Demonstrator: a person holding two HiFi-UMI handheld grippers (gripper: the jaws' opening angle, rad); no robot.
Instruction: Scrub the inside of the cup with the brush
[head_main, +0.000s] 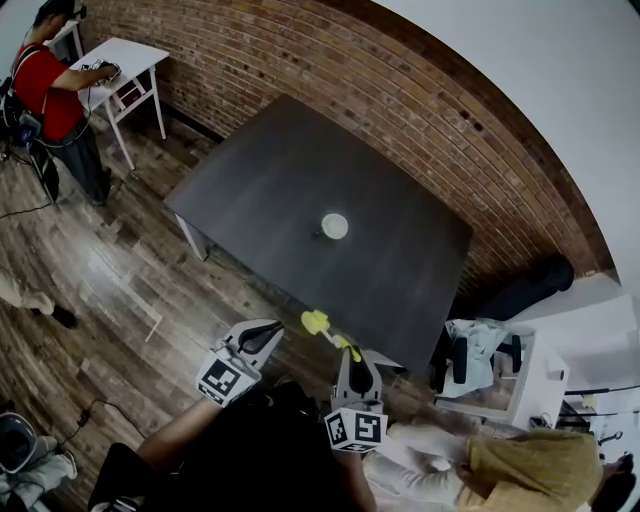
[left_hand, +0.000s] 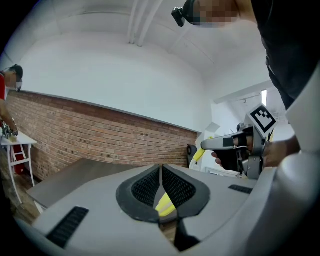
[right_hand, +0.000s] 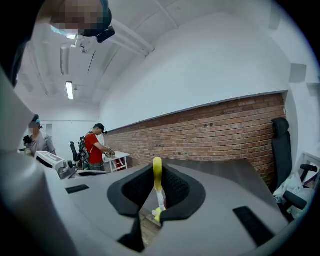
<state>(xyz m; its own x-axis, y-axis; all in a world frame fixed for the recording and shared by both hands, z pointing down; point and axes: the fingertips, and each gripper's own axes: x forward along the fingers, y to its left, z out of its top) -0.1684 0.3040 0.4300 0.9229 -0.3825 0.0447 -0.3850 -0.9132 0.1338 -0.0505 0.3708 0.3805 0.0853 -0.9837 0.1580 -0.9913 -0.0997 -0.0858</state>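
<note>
Seen from overhead, a person stands back from a dark counter (head_main: 260, 190) by a brick wall, holding a gripper in each hand. On the left, the left gripper (head_main: 268, 330) hangs above the wooden floor, short of the counter's near edge; its fingers (left_hand: 150, 186) are pressed together and hold nothing that can be made out. In the middle of the counter, well apart from both grippers, stands a small pale cup (head_main: 334, 226), upright and untouched. On the right, the right gripper (head_main: 352, 354) has its fingers clamped on a yellow brush (head_main: 318, 322), head pointing toward the counter. Scrubbing has not begun: the brush is in hand, but reaching the cup, steadying it and scrubbing inside all remain.
</note>
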